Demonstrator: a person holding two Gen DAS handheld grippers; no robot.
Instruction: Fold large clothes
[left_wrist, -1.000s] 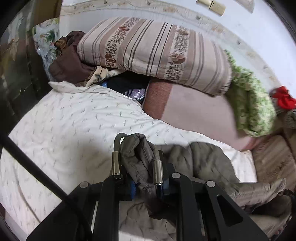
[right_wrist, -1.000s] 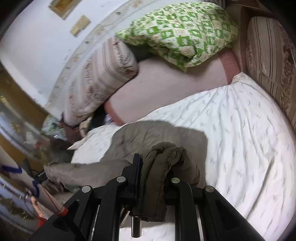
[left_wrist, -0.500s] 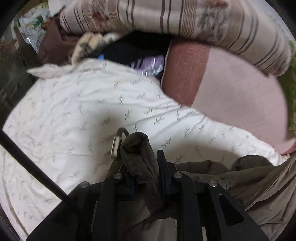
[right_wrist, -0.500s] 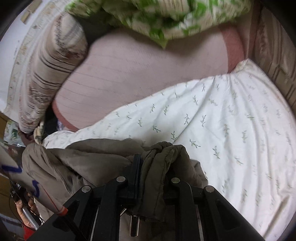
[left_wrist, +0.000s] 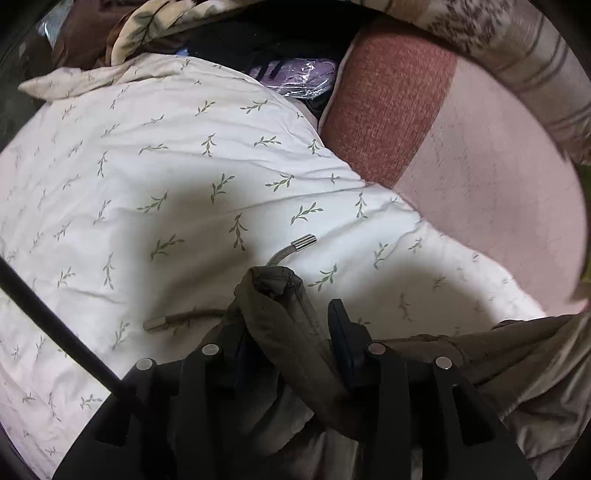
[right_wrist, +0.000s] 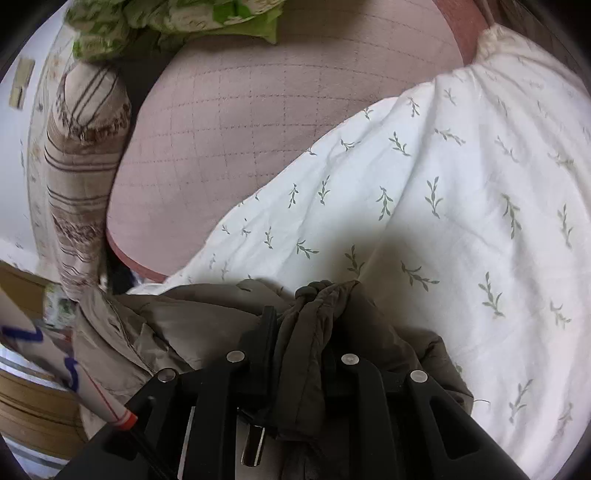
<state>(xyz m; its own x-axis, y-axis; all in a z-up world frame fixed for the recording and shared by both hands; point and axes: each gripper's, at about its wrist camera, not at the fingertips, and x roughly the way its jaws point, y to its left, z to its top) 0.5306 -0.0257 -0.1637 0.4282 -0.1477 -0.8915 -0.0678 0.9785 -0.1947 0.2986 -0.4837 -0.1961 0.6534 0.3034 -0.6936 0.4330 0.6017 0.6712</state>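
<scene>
A: Left gripper (left_wrist: 291, 332) status?

B: Its jaws have just been opening. A bunched olive-brown fold of the jacket (left_wrist: 284, 325) sits between them. The right-hand pad stands clear of the cloth, with sheet showing in the gap; the left-hand finger is hidden behind the fold, so contact there can't be told. Reads as released, not clamped.

A: Drawcords?

B: Two, both lying on the white leaf-print sheet (left_wrist: 155, 155). One drawcord (left_wrist: 291, 248) runs out at 12 o'clock from the fold, metal tip at its far end. The other cord (left_wrist: 173, 320) trails toward 9 o'clock, also metal-tipped.

A: Right gripper (right_wrist: 301, 332)?

B: Narrow gap, clamped on a gathered wad of the same jacket (right_wrist: 314, 332). Cloth fills the space between the fingers and bulges past the tips.

A: Where's the rest of the garment?

B: On the bed. In the right wrist view it spreads from the claw toward 9 o'clock, lying on the sheet. In the left wrist view it runs off toward 4 o'clock.

A: Surroundings?

B: Pink quilted blanket (right_wrist: 229, 122) at 11–12 o'clock in the right view, a striped pillow (right_wrist: 81, 158) at 10, green patterned bedding (right_wrist: 155, 22) at the top edge.
</scene>
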